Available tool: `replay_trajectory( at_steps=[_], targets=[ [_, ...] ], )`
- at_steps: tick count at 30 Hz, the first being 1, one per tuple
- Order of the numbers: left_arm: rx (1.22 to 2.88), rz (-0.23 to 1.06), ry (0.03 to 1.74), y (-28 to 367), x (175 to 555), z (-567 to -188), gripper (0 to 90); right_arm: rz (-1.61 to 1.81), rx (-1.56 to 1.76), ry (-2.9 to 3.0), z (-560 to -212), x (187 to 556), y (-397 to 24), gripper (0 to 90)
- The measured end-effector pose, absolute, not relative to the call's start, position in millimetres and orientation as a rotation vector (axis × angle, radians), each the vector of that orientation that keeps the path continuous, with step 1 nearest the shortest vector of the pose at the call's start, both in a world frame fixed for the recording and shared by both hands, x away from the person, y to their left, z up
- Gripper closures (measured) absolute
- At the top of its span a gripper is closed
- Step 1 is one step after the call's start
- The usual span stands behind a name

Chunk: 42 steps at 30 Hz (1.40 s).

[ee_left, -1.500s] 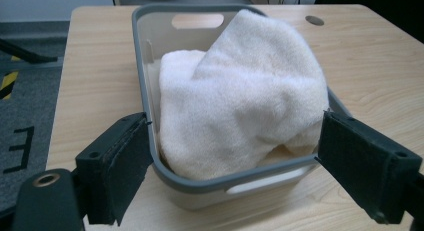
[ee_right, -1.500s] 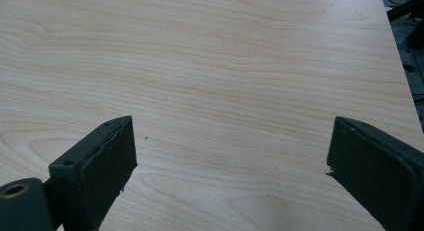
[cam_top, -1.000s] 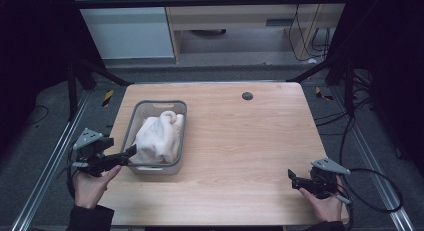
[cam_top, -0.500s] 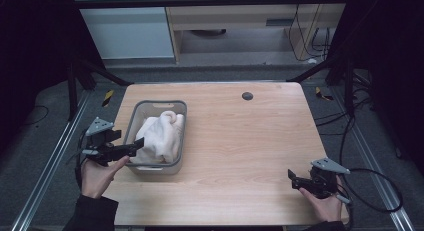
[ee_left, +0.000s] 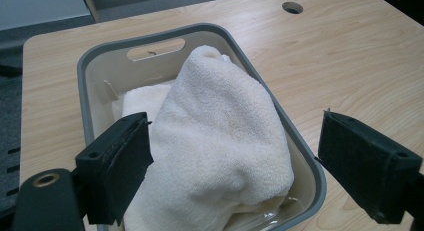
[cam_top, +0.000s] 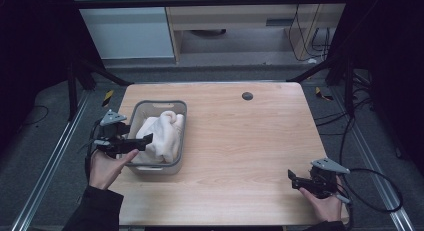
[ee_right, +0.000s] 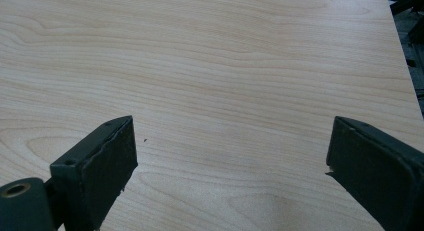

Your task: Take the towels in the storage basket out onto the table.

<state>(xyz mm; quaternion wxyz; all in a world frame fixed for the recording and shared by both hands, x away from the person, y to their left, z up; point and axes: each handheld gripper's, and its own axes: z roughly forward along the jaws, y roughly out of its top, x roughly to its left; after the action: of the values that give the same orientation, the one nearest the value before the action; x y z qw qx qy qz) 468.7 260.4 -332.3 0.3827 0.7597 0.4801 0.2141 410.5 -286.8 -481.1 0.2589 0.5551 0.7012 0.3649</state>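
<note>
Towel [ee_left: 215, 141] lengthwise along the basket [ee_left: 90, 71], far-to-near; left gripper [ee_left: 235, 166] spread wide above it

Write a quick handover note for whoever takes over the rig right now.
Left gripper: open, jaws spread either side of the towel, over the basket's near end, nothing gripped.
Right gripper: open, holding nothing, over bare table at the near right corner.
Towel: white, bunched, lying inside the grey basket at the table's left side.
Done: left gripper lined up on the towel.
Left: probably close on the towel and lift it out; the right gripper has yet to join in.
</note>
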Motion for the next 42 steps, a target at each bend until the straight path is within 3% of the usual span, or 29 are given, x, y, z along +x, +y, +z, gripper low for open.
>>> replay_trajectory(
  at_steps=[42],
  targets=[
    [2.131,0.498,1.239,209,510,-369,12.9,0.972,1.51,1.939,-485,414,-287,5.5]
  ],
)
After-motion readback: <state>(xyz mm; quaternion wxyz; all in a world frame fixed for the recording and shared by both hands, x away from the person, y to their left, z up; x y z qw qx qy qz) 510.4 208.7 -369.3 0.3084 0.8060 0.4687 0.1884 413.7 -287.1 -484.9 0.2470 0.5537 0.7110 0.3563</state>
